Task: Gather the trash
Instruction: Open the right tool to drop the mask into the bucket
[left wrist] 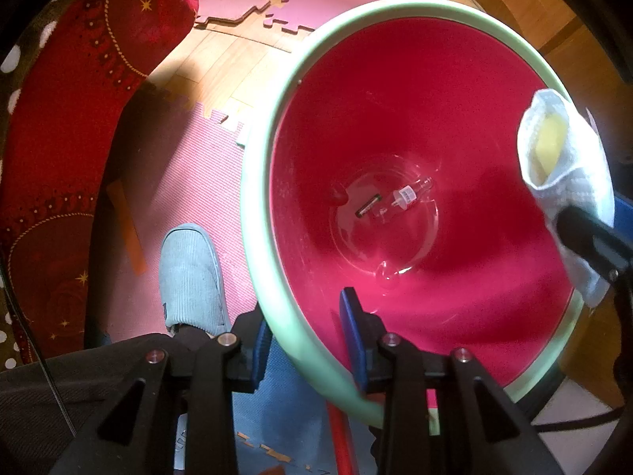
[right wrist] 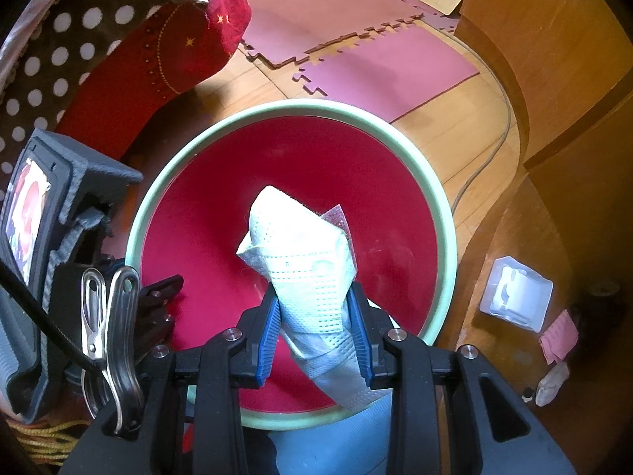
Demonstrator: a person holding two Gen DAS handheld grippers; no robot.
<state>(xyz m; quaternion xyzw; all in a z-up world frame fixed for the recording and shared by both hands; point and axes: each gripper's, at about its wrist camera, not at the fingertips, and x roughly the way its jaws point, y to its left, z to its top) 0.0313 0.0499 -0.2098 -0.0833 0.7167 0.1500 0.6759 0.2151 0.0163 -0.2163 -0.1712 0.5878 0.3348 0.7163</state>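
Holding the crumpled mask (right wrist: pixel 304 273) pinched in the right claw (right wrist: pixel 314 332), directly above the bucket (right wrist: pixel 449 237) mouth; left claw (left wrist: pixel 304 340) clamped on the rim. Open only when well inside.

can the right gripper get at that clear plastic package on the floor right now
Probably not as things stand: the right gripper is shut on a wad of paper towel over the red bin, so the clear package must wait, though nothing blocks the floor there.

Pink foam puzzle mats (right wrist: pixel 395 67) on the wooden floor (right wrist: pixel 455 134), red star-patterned cushion (left wrist: pixel 79 99) beside dotted brown fabric (right wrist: pixel 59 63), grey slipper (left wrist: pixel 190 277) on a mat, grey cable (right wrist: pixel 490 146) across the floor
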